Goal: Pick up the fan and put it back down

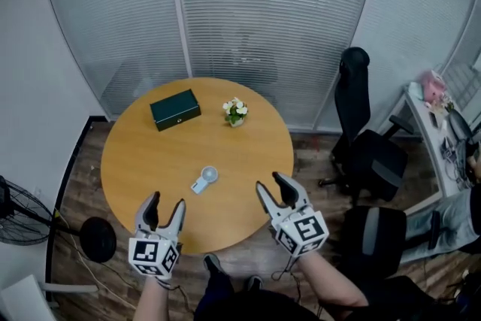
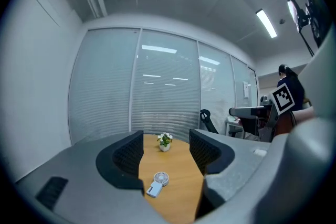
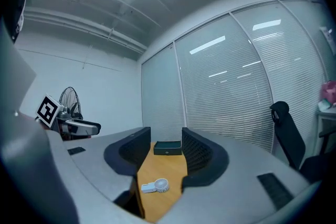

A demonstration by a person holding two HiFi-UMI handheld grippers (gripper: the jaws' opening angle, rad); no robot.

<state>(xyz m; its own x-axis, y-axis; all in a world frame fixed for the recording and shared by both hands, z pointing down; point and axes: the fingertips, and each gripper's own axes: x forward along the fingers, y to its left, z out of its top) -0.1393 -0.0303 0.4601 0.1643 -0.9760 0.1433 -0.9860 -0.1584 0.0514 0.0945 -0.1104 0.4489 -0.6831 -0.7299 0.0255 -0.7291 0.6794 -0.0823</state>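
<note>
Jaws on both grippers are spread wide with nothing between them. The left gripper (image 1: 167, 201) and right gripper (image 1: 270, 182) hover over the near edge of the round wooden table (image 1: 143, 154), one on each side. The little white handheld fan (image 1: 205, 179) is lying flat on the tabletop a bit ahead of them, roughly midway between the two, touched by neither. Farther back sit a dark green box (image 1: 175, 109) and a small pot of white flowers (image 1: 235, 112), well apart from the fan.
</note>
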